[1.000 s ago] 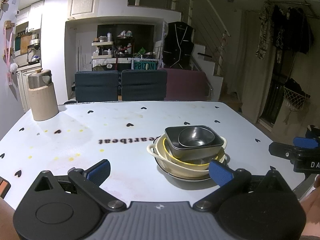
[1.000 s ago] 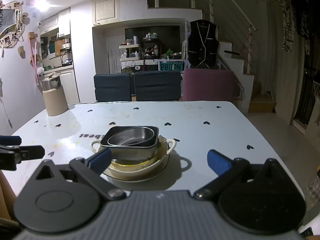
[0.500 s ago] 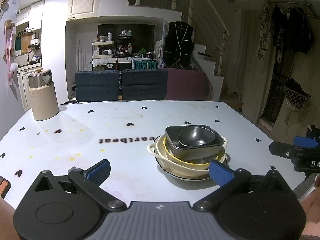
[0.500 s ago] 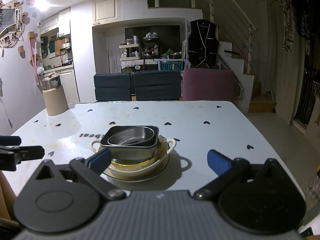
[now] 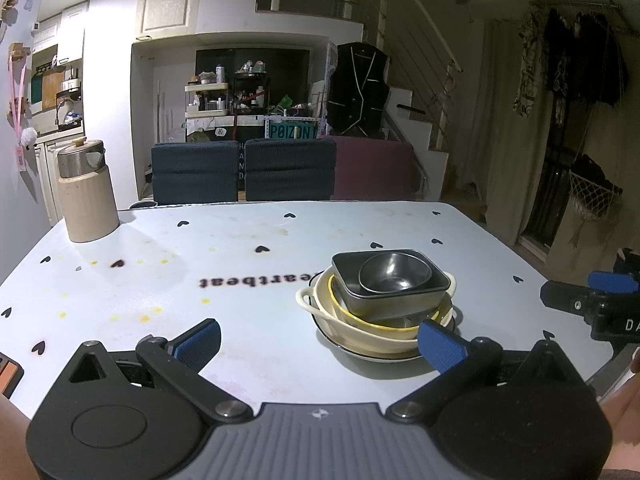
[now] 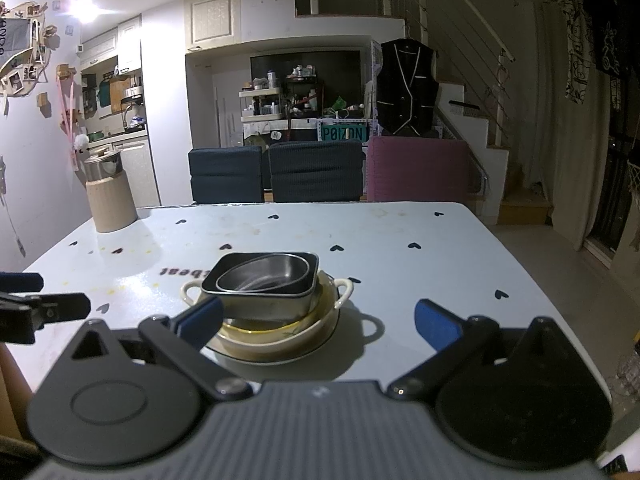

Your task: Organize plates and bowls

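One stack of dishes stands on the pale blue table (image 5: pixel 248 240). A round metal bowl (image 5: pixel 394 272) sits in a dark square bowl (image 5: pixel 400 298), in a yellow-rimmed bowl, in a cream two-handled dish (image 5: pixel 320 306), on a white plate (image 5: pixel 360 354). The stack also shows in the right wrist view (image 6: pixel 266 280). My left gripper (image 5: pixel 318 344) is open and empty, near the table's front edge, left of the stack. My right gripper (image 6: pixel 318 316) is open and empty, with the stack ahead to its left.
A beige canister with a metal lid (image 5: pixel 84 192) stands at the table's far left corner. Two dark blue chairs (image 5: pixel 244 170) and a maroon one (image 5: pixel 372 168) stand behind the far edge. Stairs and a curtain are on the right.
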The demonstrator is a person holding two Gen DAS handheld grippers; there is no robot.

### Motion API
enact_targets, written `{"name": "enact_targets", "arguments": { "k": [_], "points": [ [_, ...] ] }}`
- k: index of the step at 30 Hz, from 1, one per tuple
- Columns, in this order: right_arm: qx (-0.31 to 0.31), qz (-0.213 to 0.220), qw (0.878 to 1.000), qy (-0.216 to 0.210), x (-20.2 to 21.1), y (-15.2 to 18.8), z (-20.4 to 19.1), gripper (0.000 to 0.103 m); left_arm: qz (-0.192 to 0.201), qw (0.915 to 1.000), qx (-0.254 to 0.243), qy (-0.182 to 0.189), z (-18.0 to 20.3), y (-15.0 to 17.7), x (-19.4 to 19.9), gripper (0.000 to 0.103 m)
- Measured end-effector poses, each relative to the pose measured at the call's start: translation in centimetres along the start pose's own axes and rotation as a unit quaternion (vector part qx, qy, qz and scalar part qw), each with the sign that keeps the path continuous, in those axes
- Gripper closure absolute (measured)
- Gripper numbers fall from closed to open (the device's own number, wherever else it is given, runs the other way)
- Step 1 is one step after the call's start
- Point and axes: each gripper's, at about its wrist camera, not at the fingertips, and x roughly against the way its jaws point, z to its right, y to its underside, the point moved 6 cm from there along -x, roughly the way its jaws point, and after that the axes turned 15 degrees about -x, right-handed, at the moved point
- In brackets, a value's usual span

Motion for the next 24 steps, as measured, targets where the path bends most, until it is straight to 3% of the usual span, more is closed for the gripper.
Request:
{"name": "enact_targets", "arguments": {
  "k": [24],
  "points": [
    [-0.003, -0.001, 1.000, -0.006, -0.13, -0.15, 0.23, 0.000, -0.002, 1.0000, 0.002, -0.003, 0.07, 0.29, -0.09, 0.000]
  ]
}}
